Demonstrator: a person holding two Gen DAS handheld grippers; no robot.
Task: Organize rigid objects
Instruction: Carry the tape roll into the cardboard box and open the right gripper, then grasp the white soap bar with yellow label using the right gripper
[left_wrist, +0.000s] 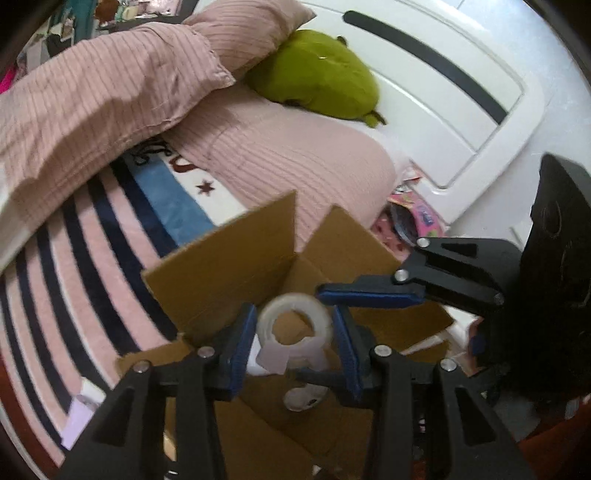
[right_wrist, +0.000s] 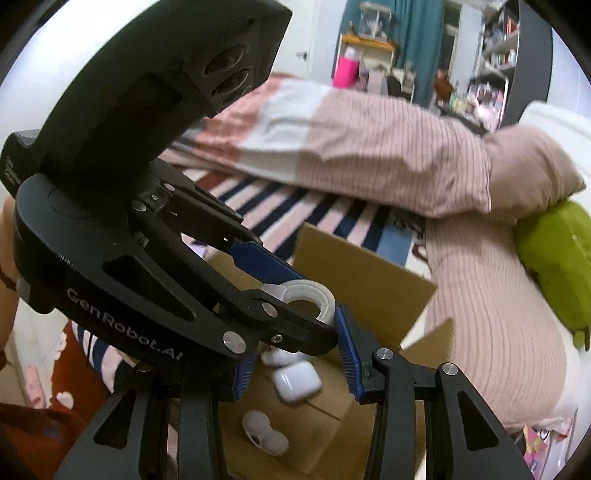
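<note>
Clear tape roll (left_wrist: 294, 320) is being clamped betw. left tongs (left_wrist: 295, 343), held above open cardboard box (left_wrist: 229, 258). Right tongs (right_wrist: 295, 350) are being held apart, gripping nothing, over white earbud cases (right_wrist: 295, 380) lying in box. Behind: striped blanket (left_wrist: 92, 277), pink pillows (left_wrist: 110, 92), green plush (left_wrist: 317, 74) on bed.
</note>
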